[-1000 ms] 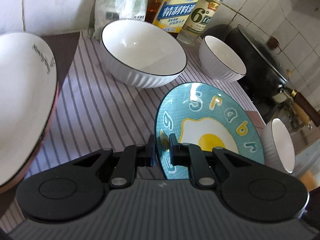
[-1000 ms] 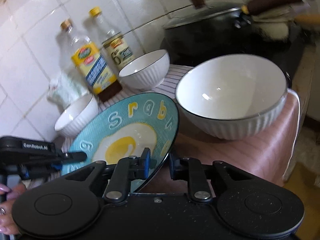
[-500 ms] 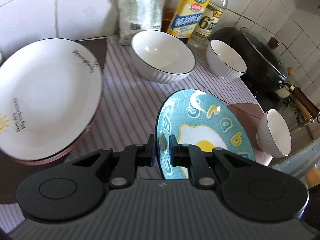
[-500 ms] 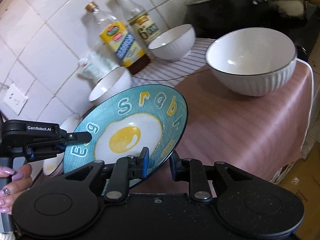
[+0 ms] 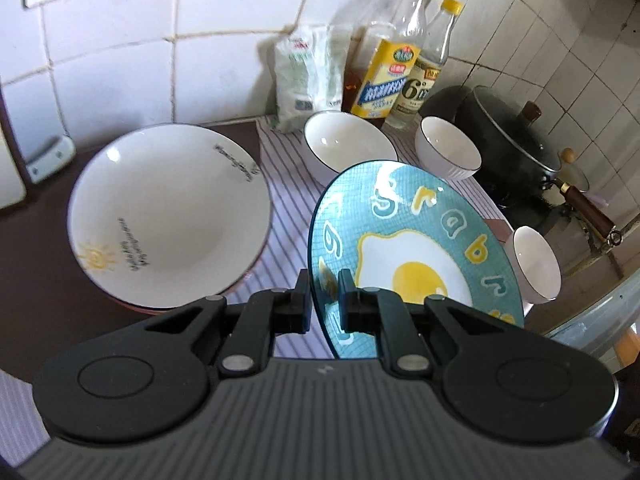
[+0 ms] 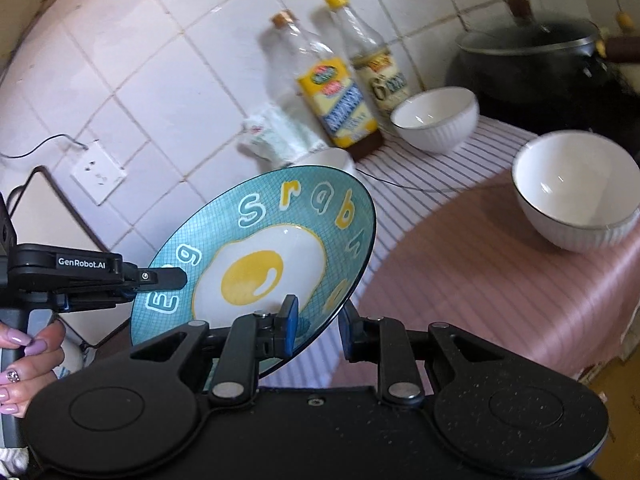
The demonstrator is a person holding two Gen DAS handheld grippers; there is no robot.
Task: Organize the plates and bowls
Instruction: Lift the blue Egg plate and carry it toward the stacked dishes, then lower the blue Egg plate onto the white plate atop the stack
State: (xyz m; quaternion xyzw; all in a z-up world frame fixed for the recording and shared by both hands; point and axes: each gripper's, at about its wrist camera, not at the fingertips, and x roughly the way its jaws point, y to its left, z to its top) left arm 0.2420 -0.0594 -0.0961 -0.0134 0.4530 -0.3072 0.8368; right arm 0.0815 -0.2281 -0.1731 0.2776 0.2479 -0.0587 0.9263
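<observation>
Three white bowls (image 5: 348, 148), two plates (image 5: 416, 248)

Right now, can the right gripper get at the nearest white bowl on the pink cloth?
Probably not yet. The path to the white bowl looks clear across the pink cloth, but the right gripper has the egg plate rim between its jaws, shared with the left gripper. It must let go of the plate first.
</observation>
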